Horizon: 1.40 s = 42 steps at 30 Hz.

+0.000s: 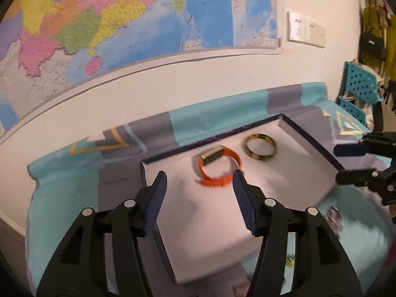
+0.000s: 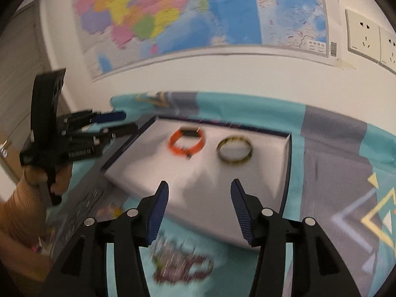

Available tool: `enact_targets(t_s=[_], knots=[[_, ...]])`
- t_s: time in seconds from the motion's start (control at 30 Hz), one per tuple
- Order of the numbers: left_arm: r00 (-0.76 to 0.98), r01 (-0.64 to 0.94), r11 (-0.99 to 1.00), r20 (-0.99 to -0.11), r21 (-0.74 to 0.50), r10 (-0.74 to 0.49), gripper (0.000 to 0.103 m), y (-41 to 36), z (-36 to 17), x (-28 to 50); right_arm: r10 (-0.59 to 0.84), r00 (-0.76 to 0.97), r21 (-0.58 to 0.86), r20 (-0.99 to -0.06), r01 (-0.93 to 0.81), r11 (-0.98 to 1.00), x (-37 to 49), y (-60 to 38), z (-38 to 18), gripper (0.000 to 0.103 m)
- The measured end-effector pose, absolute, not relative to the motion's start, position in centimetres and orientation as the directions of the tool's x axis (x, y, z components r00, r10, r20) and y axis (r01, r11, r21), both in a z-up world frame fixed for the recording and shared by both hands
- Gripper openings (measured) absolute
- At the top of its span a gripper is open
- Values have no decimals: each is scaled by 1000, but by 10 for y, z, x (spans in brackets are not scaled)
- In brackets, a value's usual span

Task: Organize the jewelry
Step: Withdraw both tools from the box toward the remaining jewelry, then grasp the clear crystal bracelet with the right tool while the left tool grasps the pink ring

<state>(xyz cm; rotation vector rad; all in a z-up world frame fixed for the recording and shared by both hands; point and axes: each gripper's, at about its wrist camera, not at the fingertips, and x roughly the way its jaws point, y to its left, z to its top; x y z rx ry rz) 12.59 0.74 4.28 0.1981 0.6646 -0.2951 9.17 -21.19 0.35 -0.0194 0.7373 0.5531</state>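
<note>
Blurred beads (image 2: 182, 264) before white box (image 2: 217, 198)

A room in a home, by the look of it: a large coloured wall map (image 2: 198, 17) hangs beyond the jaws, wall sockets (image 2: 371, 37) to their right (plain white plates), a patterned cloth (image 2: 334, 148) beneath, and bags (image 1: 371, 42) hanging far right.

A colourful map (image 2: 198, 12) hangs on the white wall (image 1: 173, 84) beside two sockets (image 2: 368, 37), above a turquoise-and-grey tablecloth (image 2: 334, 148).
</note>
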Motion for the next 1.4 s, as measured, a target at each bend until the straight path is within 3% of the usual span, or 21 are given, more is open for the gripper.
enact_targets(t_s=[0.07, 0.2, 0.6, 0.73, 0.8, 1.4], knots=[[744, 336, 939, -631, 73, -217, 56, 10, 41, 108, 456, 594, 156, -662, -486, 860, 75, -214, -5, 47], [739, 335, 939, -640, 76, -212, 57, 13, 30, 83, 473, 542, 206, -695, -480, 853, 61, -217, -25, 29], [702, 296, 955, -679, 4, -215, 59, 31, 5, 46, 475, 481, 221, -737, -492, 842, 47, -203, -53, 26], [699, 288, 958, -684, 0, -210, 59, 35, 2, 41, 471, 484, 215, -737, -494, 843, 46, -200, -54, 20], [695, 287, 958, -687, -4, -212, 59, 36, 1, 39, 471, 494, 211, -731, -493, 844, 45, -200, -52, 8], [659, 303, 952, -712, -43, -241, 60, 40, -14, 22, 526, 567, 270, -633, -475, 837, 40, -217, -18, 8]])
